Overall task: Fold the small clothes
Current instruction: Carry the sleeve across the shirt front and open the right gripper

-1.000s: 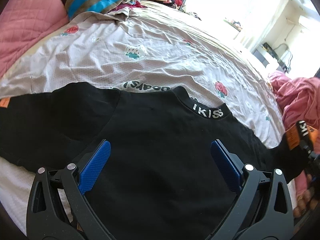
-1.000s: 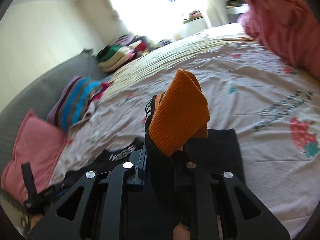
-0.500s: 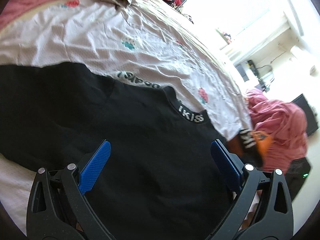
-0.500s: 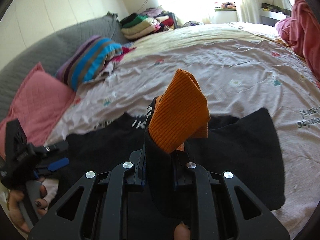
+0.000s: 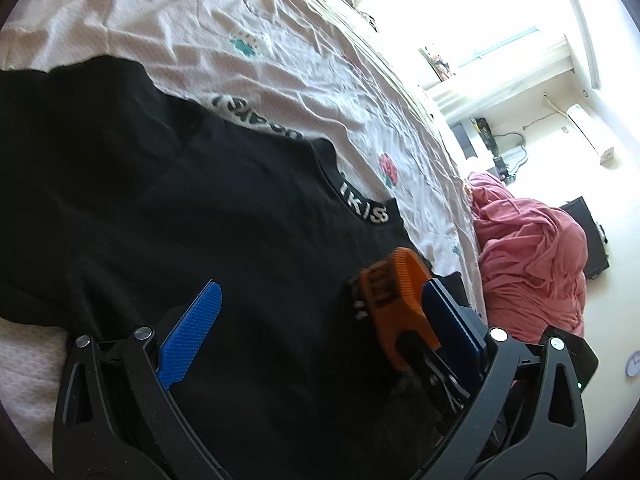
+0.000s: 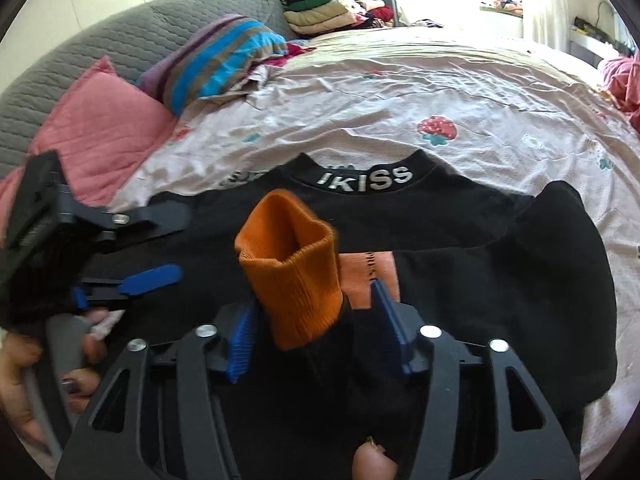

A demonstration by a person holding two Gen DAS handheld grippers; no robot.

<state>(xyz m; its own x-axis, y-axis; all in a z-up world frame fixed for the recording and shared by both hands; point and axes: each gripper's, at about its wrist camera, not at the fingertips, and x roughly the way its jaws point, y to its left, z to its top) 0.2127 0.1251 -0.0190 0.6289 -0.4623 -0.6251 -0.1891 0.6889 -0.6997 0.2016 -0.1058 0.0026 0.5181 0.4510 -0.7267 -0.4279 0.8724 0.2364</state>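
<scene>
At the bed's head end, on your left, a pink pillow [image 6: 100, 120] leans on the grey headboard [image 6: 132, 40], with a striped cushion [image 6: 216, 60] beside it and a pile of clothes [image 6: 336, 8] further along that edge. Your left hand-held gripper [image 5: 316, 320] hovers over the black sweater [image 5: 180, 208], its blue fingers [image 5: 192, 332] wide apart with nothing between them; in the right view your hand [image 6: 48, 380] grips its handle at the sweater's left side. The sweater lies flat on the bed [image 6: 440, 92] near your edge, its collar [image 6: 368, 178] pointing toward the far side. Its orange cuff [image 6: 296, 276] stands up over the middle of the body, with the sleeve folded across. Your right hand-held gripper [image 6: 316, 332] has just been opening: the cuff sits between its jaws, and the pads no longer press it. That gripper sits right against your left gripper's right finger, crowding that side. Right of the collar, a strawberry print [image 6: 436, 128] shows on the sheet. Off the bed's right edge lies a heap of pink fabric [image 5: 532, 264].
</scene>
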